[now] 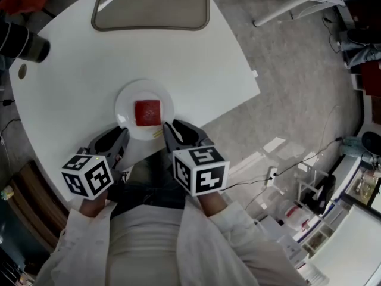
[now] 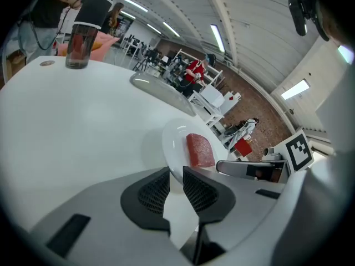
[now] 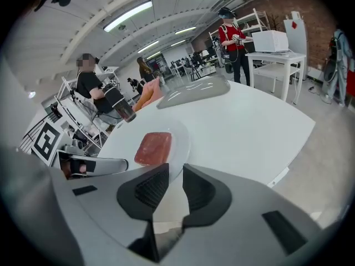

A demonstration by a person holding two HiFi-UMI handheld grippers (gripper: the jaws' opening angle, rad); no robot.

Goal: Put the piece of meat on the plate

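While hovering just near-side of plate (image 1: 126,103), left hand-held gripper (image 1: 121,137) & right hand-held gripper (image 1: 174,131) at narrow gap, gripping nothing. Found centred on plate, at near edge of tabletop (image 1: 196,64): meat (image 1: 147,112). Placing step prob. done; next, back off w/o nudging plate.

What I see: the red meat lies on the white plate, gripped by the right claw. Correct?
No. The meat does lie on the white plate, but the right claw is not gripping it: the right gripper view shows its jaws slightly apart, short of the meat, nothing between them.
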